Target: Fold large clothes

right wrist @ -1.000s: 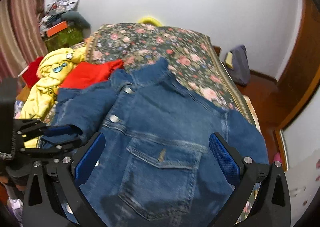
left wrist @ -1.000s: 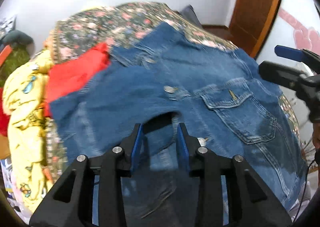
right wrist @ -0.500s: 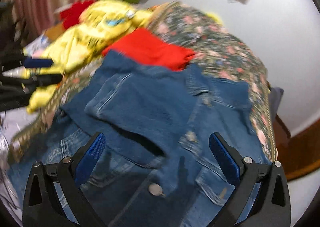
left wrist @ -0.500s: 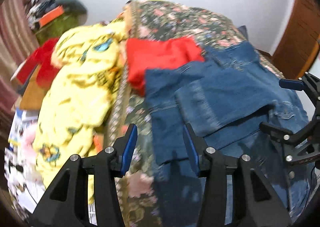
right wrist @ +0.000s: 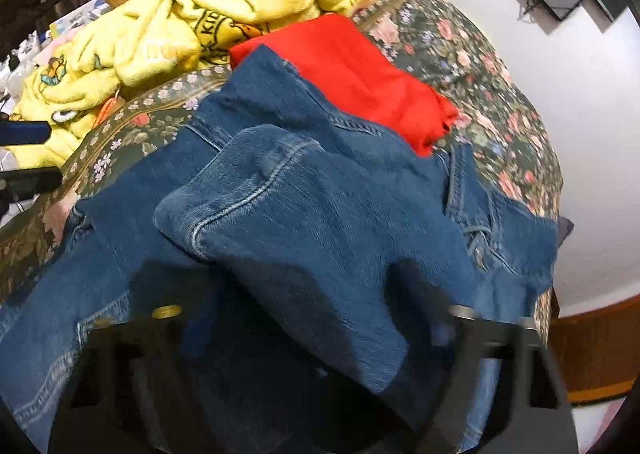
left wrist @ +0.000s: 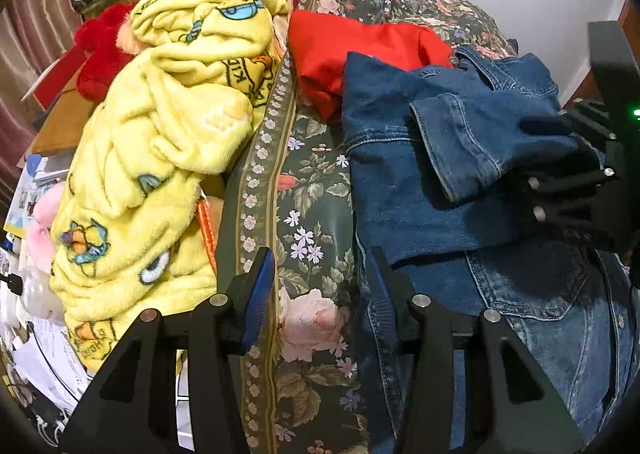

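**Cloth all round, hard plastic in my hands**

The denim jacket [left wrist: 420, 182] is coarse, matt blue cotton twill with raised stitching and dull metal buttons. Touching its collar side, a red garment [left wrist: 340, 50] looks smooth and soft. Beneath both, the floral bedspread [left wrist: 316, 214] is a flat woven print. Beyond the bedspread's border, the yellow blanket [left wrist: 160, 158] is thick, fluffy plush. My left gripper [left wrist: 320, 294] is matt black plastic with ribbed blue pads and shiny silver screws.

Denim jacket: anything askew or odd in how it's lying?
Yes. The denim jacket lies rumpled, one sleeve flopped crookedly over its body, cuff skewed. Its top corner overlaps the red garment. No visible damage.
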`<state>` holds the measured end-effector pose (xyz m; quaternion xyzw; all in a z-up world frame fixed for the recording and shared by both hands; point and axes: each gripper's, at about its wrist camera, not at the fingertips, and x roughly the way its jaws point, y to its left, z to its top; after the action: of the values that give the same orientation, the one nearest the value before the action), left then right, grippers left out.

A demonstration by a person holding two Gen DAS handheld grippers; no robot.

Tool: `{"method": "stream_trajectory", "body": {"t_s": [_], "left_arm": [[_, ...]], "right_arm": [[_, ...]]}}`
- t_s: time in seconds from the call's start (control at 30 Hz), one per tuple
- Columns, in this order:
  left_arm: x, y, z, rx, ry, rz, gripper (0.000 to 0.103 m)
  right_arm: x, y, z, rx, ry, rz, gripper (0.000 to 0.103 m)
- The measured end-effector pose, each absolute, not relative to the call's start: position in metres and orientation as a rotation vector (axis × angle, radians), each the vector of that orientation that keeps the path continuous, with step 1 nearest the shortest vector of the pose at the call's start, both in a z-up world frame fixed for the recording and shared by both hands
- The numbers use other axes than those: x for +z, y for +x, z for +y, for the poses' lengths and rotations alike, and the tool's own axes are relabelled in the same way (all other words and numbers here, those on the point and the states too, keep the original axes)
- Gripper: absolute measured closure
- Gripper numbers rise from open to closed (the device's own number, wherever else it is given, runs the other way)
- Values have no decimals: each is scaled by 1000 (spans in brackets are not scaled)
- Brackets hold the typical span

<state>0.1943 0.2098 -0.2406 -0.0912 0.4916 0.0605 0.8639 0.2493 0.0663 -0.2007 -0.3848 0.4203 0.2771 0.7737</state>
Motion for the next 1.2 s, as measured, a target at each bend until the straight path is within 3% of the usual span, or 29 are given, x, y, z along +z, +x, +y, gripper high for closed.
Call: {"method": "stream_trajectory", "body": {"t_s": [0.03, 0.1, 0.17, 0.2, 0.47, 0.63, 0.77, 1.2], "left_arm": [[-241, 195, 209, 125, -193, 1032, 57], [-241, 197, 207, 121, -193, 1032, 56], [-238, 198, 204, 117, -183, 1026, 56], [-237, 198, 203, 118, -175, 1022, 56], [-228, 209, 190, 106, -162, 1013, 56], [-230, 218, 175, 104, -153, 1020, 56], [-234, 224, 162, 104, -139, 1033, 56], [-230, 228, 130, 87, -71, 1037, 56]], "right_arm": [[-204, 249, 71, 604, -845, 918, 58], [-207, 247, 74, 626, -851, 914, 78], [-204, 246, 74, 623, -844, 899, 91], [-199, 247, 72, 627, -815, 899, 93], [-103, 267, 2, 535, -511, 750, 96], [-73, 272, -61, 452, -318, 727, 96], [-77, 277, -102, 404, -197, 761, 96], [-164, 282, -212, 275, 96, 1079, 93]]}}
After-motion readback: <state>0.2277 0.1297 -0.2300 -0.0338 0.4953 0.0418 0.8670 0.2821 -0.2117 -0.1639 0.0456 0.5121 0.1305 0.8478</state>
